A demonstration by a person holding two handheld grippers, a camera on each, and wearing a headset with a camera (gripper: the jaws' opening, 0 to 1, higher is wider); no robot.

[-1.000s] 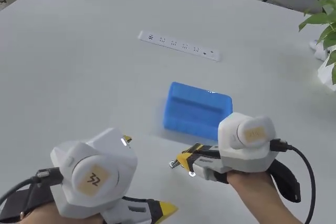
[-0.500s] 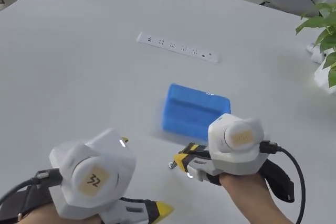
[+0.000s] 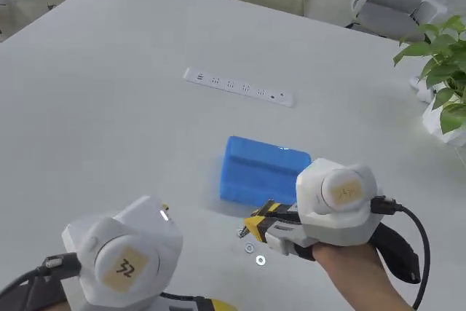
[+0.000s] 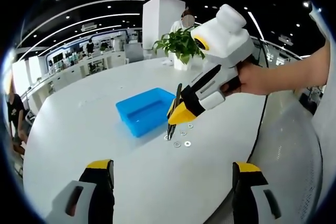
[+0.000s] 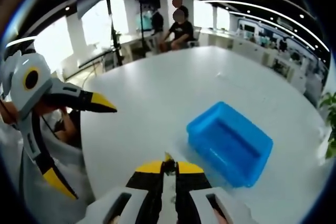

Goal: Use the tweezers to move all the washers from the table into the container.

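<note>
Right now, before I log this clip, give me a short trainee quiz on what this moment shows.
1. True or false: the washers lie on the table, outside the blue container.
2. What is the right gripper gripping?
3. Which gripper's jaws stand wide apart? A) left gripper B) right gripper C) both

Key: 1 true; 2 the tweezers; 3 A.

Left gripper (image 4: 172,167) fingers (image 4: 97,182) spread wide, right gripper (image 5: 169,167) fingers (image 5: 149,169) pinching tweezers (image 3: 243,231)
</note>
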